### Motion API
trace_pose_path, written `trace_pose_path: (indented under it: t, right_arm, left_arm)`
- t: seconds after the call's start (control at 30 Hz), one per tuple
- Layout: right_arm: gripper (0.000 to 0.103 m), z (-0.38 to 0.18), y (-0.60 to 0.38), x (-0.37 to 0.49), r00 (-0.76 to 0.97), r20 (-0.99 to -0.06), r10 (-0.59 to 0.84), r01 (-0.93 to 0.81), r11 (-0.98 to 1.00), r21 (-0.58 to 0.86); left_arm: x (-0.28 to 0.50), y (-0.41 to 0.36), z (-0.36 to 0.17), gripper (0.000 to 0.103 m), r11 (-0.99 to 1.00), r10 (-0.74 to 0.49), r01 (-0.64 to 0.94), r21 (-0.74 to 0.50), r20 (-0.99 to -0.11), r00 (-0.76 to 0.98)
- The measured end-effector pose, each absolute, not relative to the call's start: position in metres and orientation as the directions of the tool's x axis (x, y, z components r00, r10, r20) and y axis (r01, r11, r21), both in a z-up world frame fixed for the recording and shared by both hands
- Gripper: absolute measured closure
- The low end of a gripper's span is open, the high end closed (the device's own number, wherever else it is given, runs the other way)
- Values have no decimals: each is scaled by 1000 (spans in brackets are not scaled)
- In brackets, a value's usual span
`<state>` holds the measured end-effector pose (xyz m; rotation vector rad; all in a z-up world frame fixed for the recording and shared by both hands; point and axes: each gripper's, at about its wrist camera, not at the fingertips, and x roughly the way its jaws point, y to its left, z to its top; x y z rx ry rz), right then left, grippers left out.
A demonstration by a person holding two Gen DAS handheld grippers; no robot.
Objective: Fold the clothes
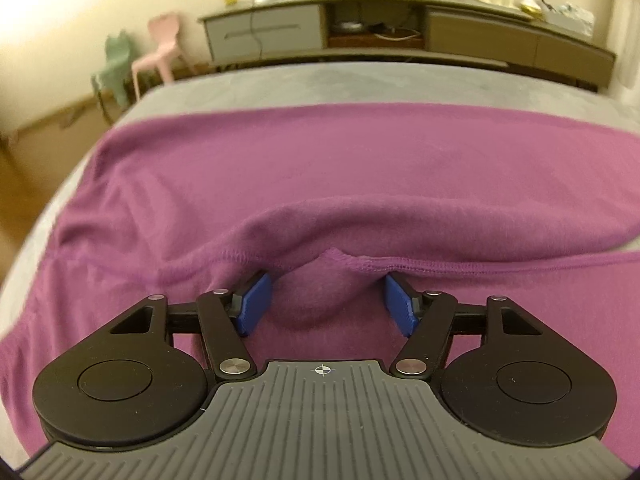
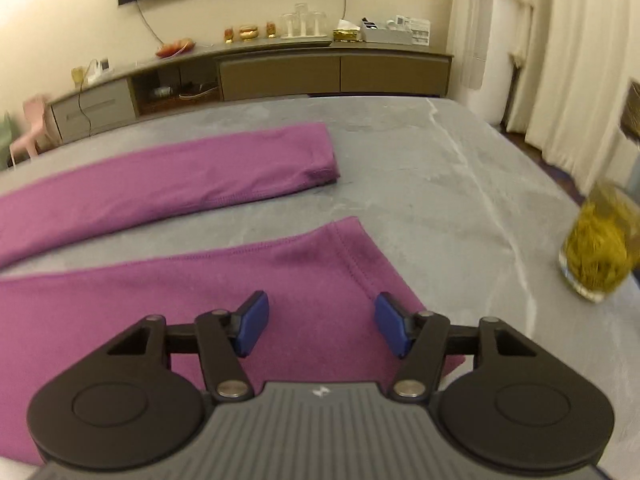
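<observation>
A purple garment [image 1: 280,172] lies spread on a grey-covered surface [image 1: 256,84]. In the left wrist view my left gripper [image 1: 326,300] is open, its blue pads [image 1: 256,298] under a raised stitched hem fold of the garment. In the right wrist view the garment shows as two long purple parts: a far one [image 2: 180,176] and a near one [image 2: 240,280] with a stitched end. My right gripper [image 2: 322,326] is open just above the near part's end, holding nothing.
A glass of yellow-green liquid [image 2: 596,248] stands on the grey surface [image 2: 440,184] at the right. A long low cabinet [image 1: 400,36] with small items runs along the far wall. A pink chair [image 1: 158,48] stands far left. Curtains [image 2: 560,60] hang at right.
</observation>
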<state>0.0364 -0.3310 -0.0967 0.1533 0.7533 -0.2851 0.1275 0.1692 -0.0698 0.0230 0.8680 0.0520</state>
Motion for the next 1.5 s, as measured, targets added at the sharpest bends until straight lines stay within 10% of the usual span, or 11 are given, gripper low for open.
trace_pose_path:
  t: [0.13,0.3,0.63,0.73,1.0,1.13,1.5]
  right_arm:
    - [45,-92,-318,33,713,-663,-229,276,961,-36]
    - [44,-86,-292,31,731,-680,-63,146,987,65]
    - [29,-106,-302,47,684,-717,-137,204,979,8]
    - [41,-100,-299,41,688,-711,-147,221,975,12]
    - [34,-103,-290,41,662,-733,-159,215,976,-18]
    - [49,-83,-283,38,671,-710,-214,277,960,-27]
    - [43,-26,49,135,551,-593,587,-519,798,306]
  left_arm:
    - [71,204,-42,51,999,-35,16,-34,-715,698]
    - [30,302,-48,52,974,208,-210,85,-700,683]
    - [9,379,-69,60,904,326,-422,68,-748,578]
    - [9,352,-53,64,919,344,-375,122,-713,611]
    - [57,358,-73,49,926,310,-367,89,-735,603]
    - [53,375,-60,64,925,252,-381,-4,-743,620]
    - [108,379,-58,61,967,116,-245,-69,-737,666]
